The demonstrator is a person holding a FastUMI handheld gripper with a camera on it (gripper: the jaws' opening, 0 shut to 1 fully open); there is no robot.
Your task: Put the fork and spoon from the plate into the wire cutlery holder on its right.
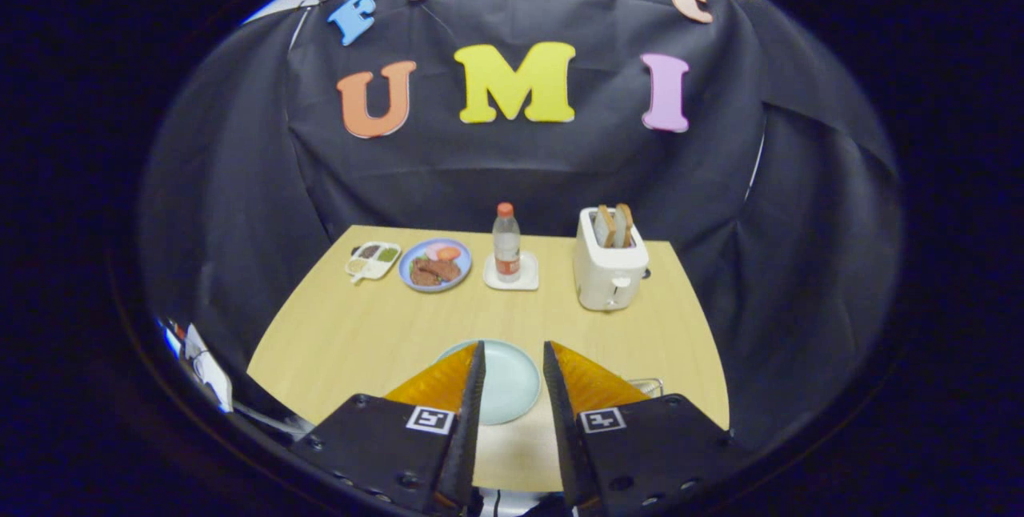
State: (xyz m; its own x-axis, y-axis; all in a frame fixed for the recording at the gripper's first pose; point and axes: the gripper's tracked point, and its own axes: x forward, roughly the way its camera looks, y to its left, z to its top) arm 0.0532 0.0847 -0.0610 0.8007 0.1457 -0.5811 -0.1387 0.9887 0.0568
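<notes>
Pale green plate [512, 381] between the fingers of the tool [514, 361], tool spread apart and empty, wire cutlery holder [646, 383] just beside its right finger, labelled bottle [506, 242] and white toaster [610, 269] beyond on the wooden bench [360, 325], label writing too small to read

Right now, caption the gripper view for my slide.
Open gripper above the pale plate, wire holder at its right, toaster beyond.

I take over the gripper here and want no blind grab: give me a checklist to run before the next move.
1. Gripper open with a gap between the fingers: ok.
2. Pale plate seen in that gap, just ahead: ok.
3. Fork and spoon on the plate: cannot tell, the bare part between the fingers shows none.
4. Wire cutlery holder right of the plate, largely hidden behind the right finger: cannot tell if free.
5. Toaster and bottle stand far beyond the plate: ok.
</notes>
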